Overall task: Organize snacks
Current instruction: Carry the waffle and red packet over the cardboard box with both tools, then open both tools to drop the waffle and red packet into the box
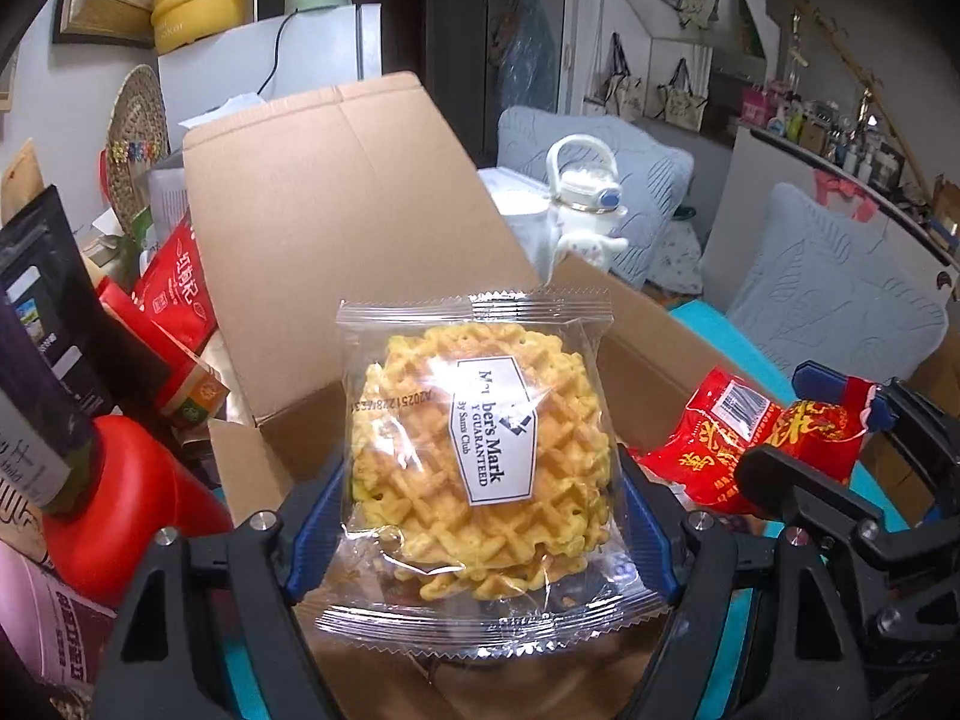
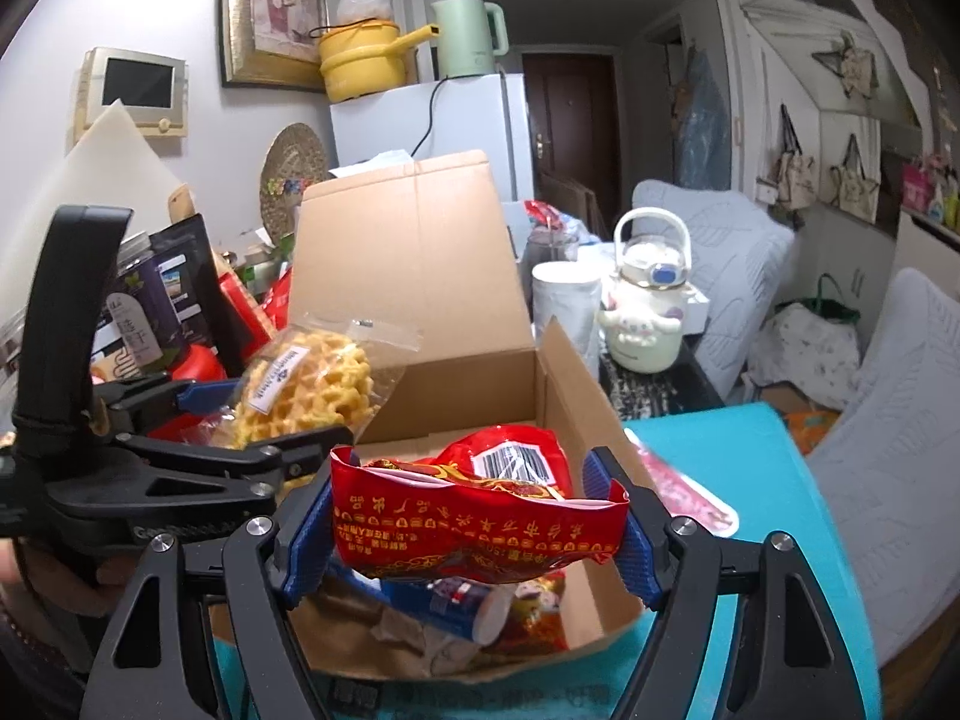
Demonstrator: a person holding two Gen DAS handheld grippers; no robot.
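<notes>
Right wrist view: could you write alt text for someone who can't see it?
The right tool grips a red snack bag above an open cardboard box that already holds a few snacks. At left, the left tool holds a clear packet of yellow waffle crisps beside the box, which sits on a teal table.

waffle packet (image 1: 480, 450) label: "Member's Mark", "by Sams Club" | wrapper code: partly legible

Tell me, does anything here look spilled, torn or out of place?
Nothing looks spilled or torn. The left claw grips a sealed waffle packet and the right claw a crumpled red snack bag, both over the open cardboard box. The only oddity is a flat pink packet lying outside the box on the teal surface.
</notes>
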